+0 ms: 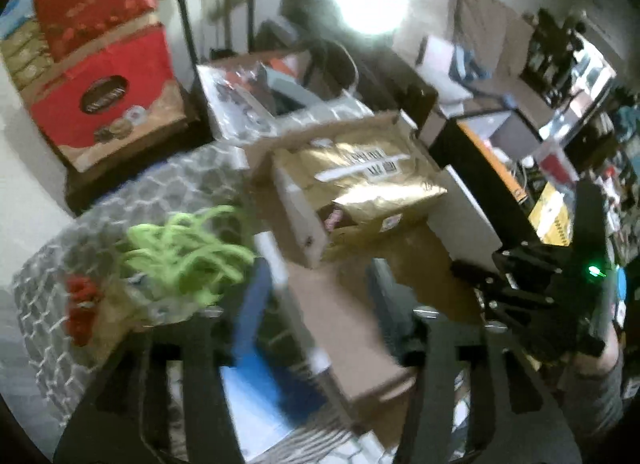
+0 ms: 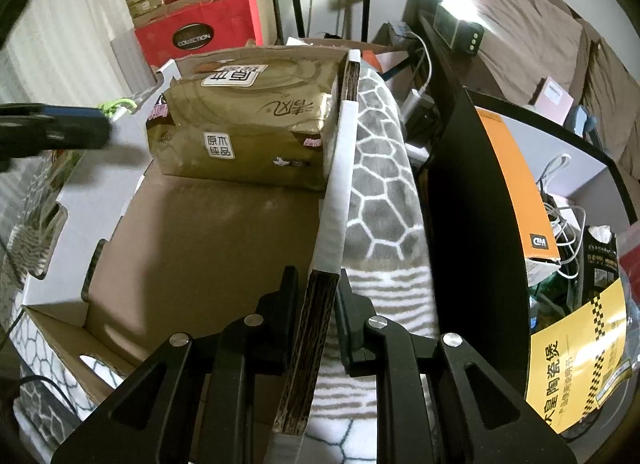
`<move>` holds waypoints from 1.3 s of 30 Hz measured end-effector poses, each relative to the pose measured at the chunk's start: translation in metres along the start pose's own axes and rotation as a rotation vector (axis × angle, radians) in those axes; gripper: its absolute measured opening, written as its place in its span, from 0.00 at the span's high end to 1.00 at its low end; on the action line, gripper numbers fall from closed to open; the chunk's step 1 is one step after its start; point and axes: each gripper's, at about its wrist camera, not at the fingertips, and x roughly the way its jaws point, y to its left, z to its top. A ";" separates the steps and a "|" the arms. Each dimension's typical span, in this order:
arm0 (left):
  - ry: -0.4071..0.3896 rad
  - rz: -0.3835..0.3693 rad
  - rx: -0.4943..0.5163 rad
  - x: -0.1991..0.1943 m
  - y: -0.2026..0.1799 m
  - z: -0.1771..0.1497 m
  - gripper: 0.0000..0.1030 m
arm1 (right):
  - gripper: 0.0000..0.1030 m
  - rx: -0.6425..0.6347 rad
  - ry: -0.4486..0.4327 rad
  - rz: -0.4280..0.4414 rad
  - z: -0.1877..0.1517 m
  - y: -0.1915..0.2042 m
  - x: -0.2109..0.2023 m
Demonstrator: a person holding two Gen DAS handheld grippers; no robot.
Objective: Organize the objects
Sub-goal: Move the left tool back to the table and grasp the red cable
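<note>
An open cardboard box (image 2: 208,232) sits on a grey patterned blanket (image 2: 376,192). A gold tissue pack (image 2: 244,120) lies at its far end; it also shows in the left wrist view (image 1: 360,180). My right gripper (image 2: 318,296) is shut on the box's right wall (image 2: 336,200). My left gripper (image 1: 316,328) is open above the box's near side (image 1: 344,336). A bag with green cords (image 1: 188,252) and a red item (image 1: 82,304) lies on the blanket to its left. The right gripper shows in the left wrist view (image 1: 532,284), the left one in the right wrist view (image 2: 52,132).
Red gift boxes (image 1: 100,64) are stacked at the back left. A black-and-orange box (image 2: 492,200) stands right of the blanket. A yellow-labelled bag (image 2: 580,360) and cables lie at the far right. A bright lamp (image 1: 372,4) glares at the back.
</note>
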 end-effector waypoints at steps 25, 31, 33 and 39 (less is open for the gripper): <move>-0.041 0.124 -0.464 -0.041 0.199 -0.101 0.41 | 0.83 -0.175 -0.037 -0.023 0.003 0.026 0.008; -0.056 0.126 -0.451 -0.023 0.215 -0.089 0.43 | 0.83 -0.169 -0.028 -0.026 0.003 0.026 0.008; -0.061 0.122 -0.442 -0.018 0.216 -0.085 0.43 | 0.83 -0.167 -0.028 -0.024 0.004 0.026 0.009; -0.060 0.092 -0.404 -0.013 0.206 -0.072 0.42 | 0.83 -0.163 -0.025 -0.025 0.002 0.026 0.008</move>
